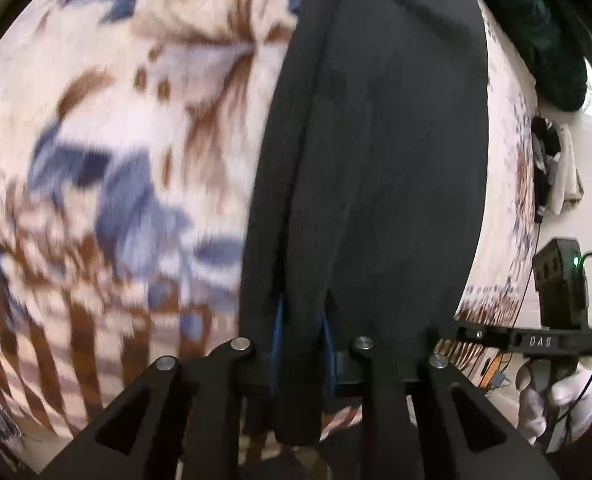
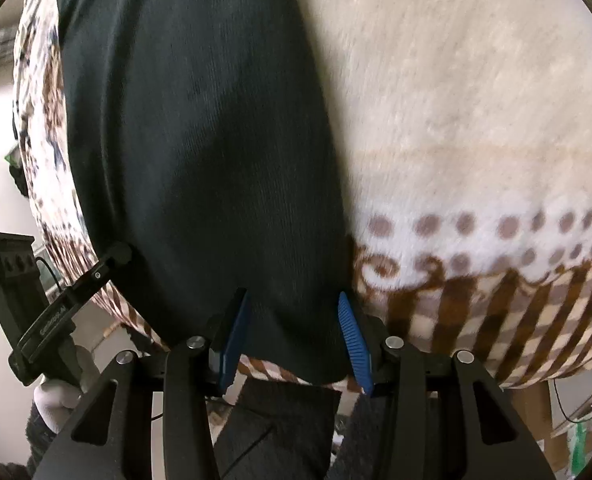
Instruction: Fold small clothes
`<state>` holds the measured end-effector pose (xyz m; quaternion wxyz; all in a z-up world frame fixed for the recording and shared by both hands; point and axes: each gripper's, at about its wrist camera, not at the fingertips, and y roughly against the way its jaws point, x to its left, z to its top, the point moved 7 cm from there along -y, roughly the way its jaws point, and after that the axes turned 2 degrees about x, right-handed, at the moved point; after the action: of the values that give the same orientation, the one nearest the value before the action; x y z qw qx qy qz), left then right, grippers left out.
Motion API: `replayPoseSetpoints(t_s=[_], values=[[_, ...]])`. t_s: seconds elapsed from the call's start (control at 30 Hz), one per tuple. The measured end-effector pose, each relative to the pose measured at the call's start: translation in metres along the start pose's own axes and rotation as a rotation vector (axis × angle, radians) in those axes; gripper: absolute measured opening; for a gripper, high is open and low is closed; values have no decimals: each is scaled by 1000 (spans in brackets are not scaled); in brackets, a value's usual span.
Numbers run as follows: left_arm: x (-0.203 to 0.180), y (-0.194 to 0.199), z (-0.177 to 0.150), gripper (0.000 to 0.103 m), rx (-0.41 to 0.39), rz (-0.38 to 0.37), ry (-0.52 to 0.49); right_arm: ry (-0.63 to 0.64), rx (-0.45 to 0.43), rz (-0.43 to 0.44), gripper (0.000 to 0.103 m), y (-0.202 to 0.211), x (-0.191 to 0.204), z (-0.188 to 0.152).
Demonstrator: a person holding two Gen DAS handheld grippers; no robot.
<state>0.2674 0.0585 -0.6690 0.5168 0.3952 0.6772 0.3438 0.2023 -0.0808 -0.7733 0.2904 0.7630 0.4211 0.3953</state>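
Note:
A long black garment (image 1: pixel 376 152) lies stretched lengthwise over a patterned fleece blanket (image 1: pixel 127 140). My left gripper (image 1: pixel 300 340) is shut on the garment's near end, with cloth bunched over its blue pads. In the right wrist view the same black garment (image 2: pixel 199 152) runs away from me. My right gripper (image 2: pixel 293 332) is open, its blue pads (image 2: pixel 354 340) standing on either side of the garment's near edge. The right gripper also shows at the lower right of the left wrist view (image 1: pixel 552 340), and the left gripper at the lower left of the right wrist view (image 2: pixel 55 316).
The blanket (image 2: pixel 476 120) covers a table or bed whose near edge is just below both grippers. A dark green garment (image 1: pixel 536 32) lies at the far right. A heap of mixed clothes (image 1: pixel 552 168) sits at the right edge.

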Motion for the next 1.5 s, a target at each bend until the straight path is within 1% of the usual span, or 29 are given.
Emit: replayPoseSetpoints(t_s=[0.07,0.1,0.13,0.17,0.2,0.23,0.27,0.33,0.43,0.47,0.57,0.67,0.73,0.77,0.8,0.83,0.87,0.9,0.93,0.97,1.0,1.07,1.13,1.2,1.33,1.4,1.43,1.47,1.5], values=[[-1,-9,-14,16,30,26,-17,-1,17,-10,48,-8,-1,-3],[-1,-12,-19,15,25,41,-25,-5,23,-11,48,-12,-1,-4],[-1,-11,-23,12,-12,62,-43,-7,29,-12,48,-15,-1,-5],[0,-9,-25,6,-37,95,-58,-13,21,-8,48,-18,-1,-6],[1,-4,-26,6,-65,118,-67,-25,2,1,45,-17,-2,-6],[1,0,-26,6,-81,129,-66,-40,-14,16,17,-16,-3,-7],[2,6,-26,6,-101,145,-63,-51,-15,38,11,-16,-3,-8],[8,17,-26,6,-125,136,-50,-26,-24,24,11,-14,-2,-10],[21,12,-37,6,-93,149,-66,-25,-21,-12,11,-19,-3,-10],[22,8,-34,6,-87,150,-69,-24,-13,-18,11,-21,-3,-8],[24,1,-30,6,-65,139,-50,-30,2,-12,12,-23,-3,-6],[23,-4,-29,6,-55,136,-69,-45,-2,8,12,-23,-7,-6],[8,-5,-29,8,-37,89,-64,-23,-4,9,13,-21,-7,-3],[3,6,-25,9,-49,61,-69,-4,-6,16,20,-18,-5,-4],[-3,14,-24,10,-60,32,-79,8,-9,29,22,-15,-8,-5],[-8,23,-24,21,-71,17,-92,17,-14,41,28,-13,-8,-7],[-10,28,-24,39,-82,17,-101,21,-19,43,40,-13,-8,-9],[-13,33,-24,49,-96,6,-111,29,-25,55,45,-12,-9,-11],[-12,35,-25,64,-106,-11,-118,32,-28,67,47,-11,-11,-12],[-8,34,-24,65,-114,-6,-112,28,-30,69,47,-11,-14,-15],[-4,30,-24,65,-107,0,-99,24,-31,81,47,-12,-16,-16],[7,13,-23,65,-65,3,-58,17,-34,84,47,-10,-19,-17],[15,-10,-24,65,-25,-13,-30,14,-35,86,47,-11,-23,-18],[16,-15,-24,65,-28,-12,-26,12,-22,89,47,-15,-26,-20],[11,-18,-27,63,-56,27,-54,19,-17,85,47,-19,-30,-16],[6,-21,-32,50,-61,63,-72,19,-19,65,47,-23,-30,-17],[3,-22,-34,34,-65,84,-80,20,-20,47,47,-23,-29,-18],[-1,-22,-36,21,-69,78,-88,26,-30,20,47,-22,-28,-19],[-4,-22,-37,20,-77,107,-103,34,-36,-7,47,-23,-26,-20]])
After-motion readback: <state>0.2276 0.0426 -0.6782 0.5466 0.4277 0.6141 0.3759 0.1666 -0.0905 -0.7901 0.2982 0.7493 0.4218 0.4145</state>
